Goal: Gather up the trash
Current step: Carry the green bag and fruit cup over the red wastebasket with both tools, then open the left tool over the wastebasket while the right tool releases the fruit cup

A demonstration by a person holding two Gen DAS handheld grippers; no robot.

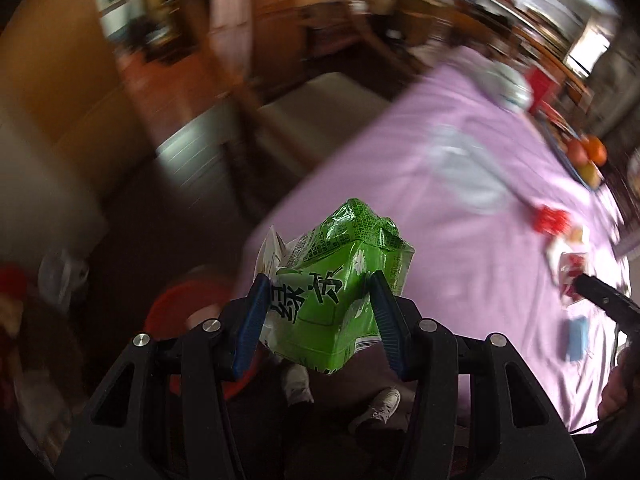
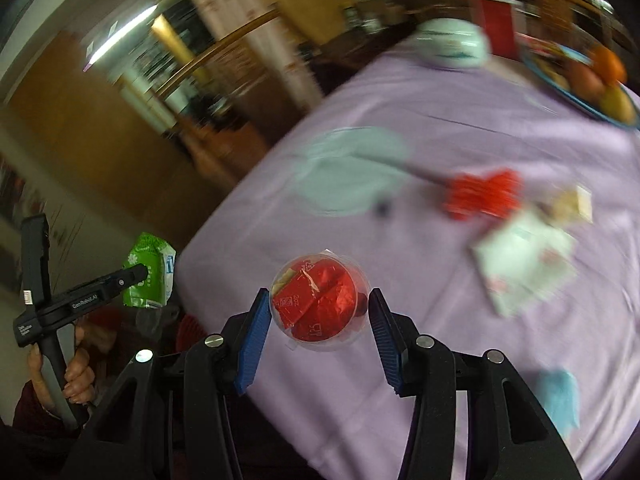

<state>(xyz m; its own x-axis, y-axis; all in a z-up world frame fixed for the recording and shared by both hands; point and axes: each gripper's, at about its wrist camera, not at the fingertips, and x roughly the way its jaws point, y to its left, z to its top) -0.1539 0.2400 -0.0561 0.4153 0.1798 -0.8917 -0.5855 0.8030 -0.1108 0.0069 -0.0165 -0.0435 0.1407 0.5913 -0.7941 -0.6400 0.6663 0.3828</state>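
Note:
My left gripper [image 1: 320,292] is shut on a crumpled green drink carton [image 1: 344,276], with the blue pads pressed into its two sides. It hangs past the edge of the purple-clothed table [image 1: 460,200], above the floor. My right gripper [image 2: 318,312] is shut on a clear plastic cup [image 2: 318,300] stuffed with red wrapper, held over the table's near corner [image 2: 360,240]. From the right wrist, the left gripper [image 2: 136,276] and its green carton [image 2: 150,276] show at the left. In the left wrist view the right gripper [image 1: 580,280] shows at the right edge.
A red round tub [image 1: 176,312] sits on the floor below the carton, near a person's shoes [image 1: 380,404]. On the cloth lie a red wrapper [image 2: 484,194], a white packet [image 2: 528,260], a blue scrap [image 2: 560,400], pale film [image 2: 352,168] and a fruit plate [image 2: 556,84]. Both views are blurred.

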